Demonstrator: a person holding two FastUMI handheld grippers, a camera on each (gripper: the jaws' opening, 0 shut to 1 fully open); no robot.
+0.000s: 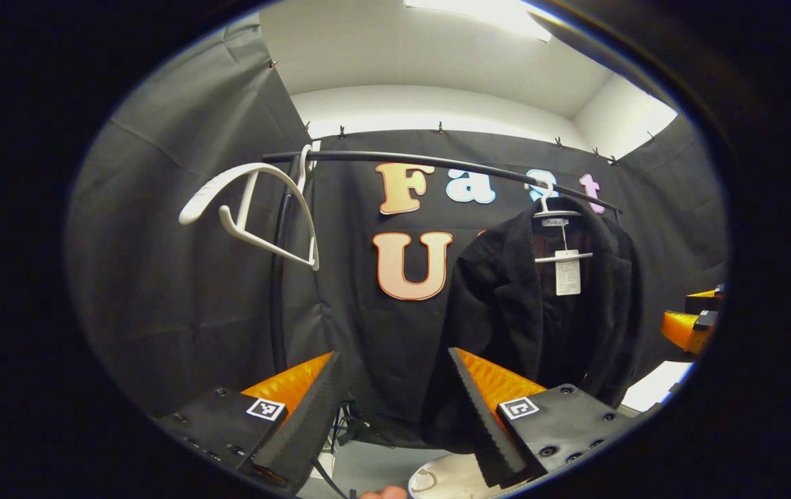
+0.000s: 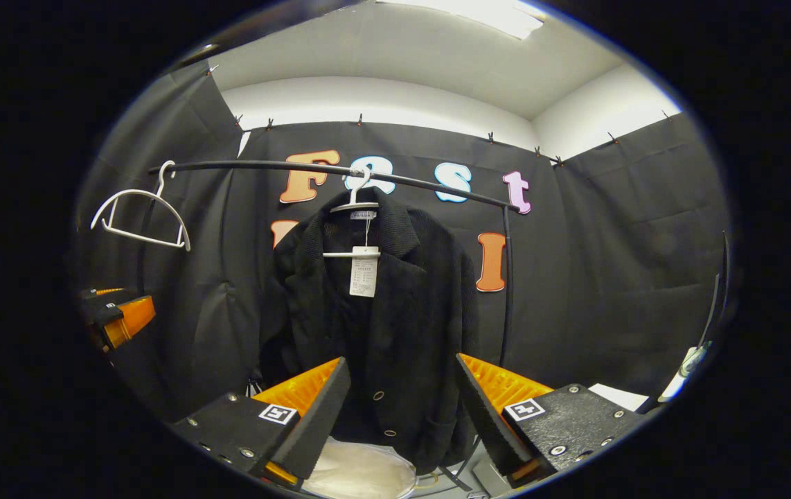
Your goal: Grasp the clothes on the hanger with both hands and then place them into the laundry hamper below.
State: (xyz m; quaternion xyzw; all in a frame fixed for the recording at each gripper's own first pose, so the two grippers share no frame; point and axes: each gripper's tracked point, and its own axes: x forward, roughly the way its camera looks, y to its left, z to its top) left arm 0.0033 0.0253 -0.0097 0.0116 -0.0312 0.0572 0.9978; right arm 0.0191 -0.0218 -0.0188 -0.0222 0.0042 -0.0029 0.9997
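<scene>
A black jacket (image 2: 375, 326) with a white tag hangs on a white hanger (image 2: 355, 202) from the black rail (image 2: 257, 166), straight ahead in the right gripper view. My right gripper (image 2: 402, 409) is open, short of the jacket's hem, with nothing between its fingers. In the left gripper view the jacket (image 1: 548, 319) hangs to the right of centre. My left gripper (image 1: 392, 409) is open and empty, aimed left of the jacket. The white laundry hamper (image 2: 361, 471) sits below the jacket, its rim (image 1: 437, 478) showing between the left gripper's fingers.
An empty white hanger (image 1: 257, 208) hangs at the rail's left end, also seen as the spare hanger (image 2: 139, 218). The rail's upright post (image 2: 506, 291) stands right of the jacket. The other gripper's orange finger (image 1: 686, 326) shows at the right edge.
</scene>
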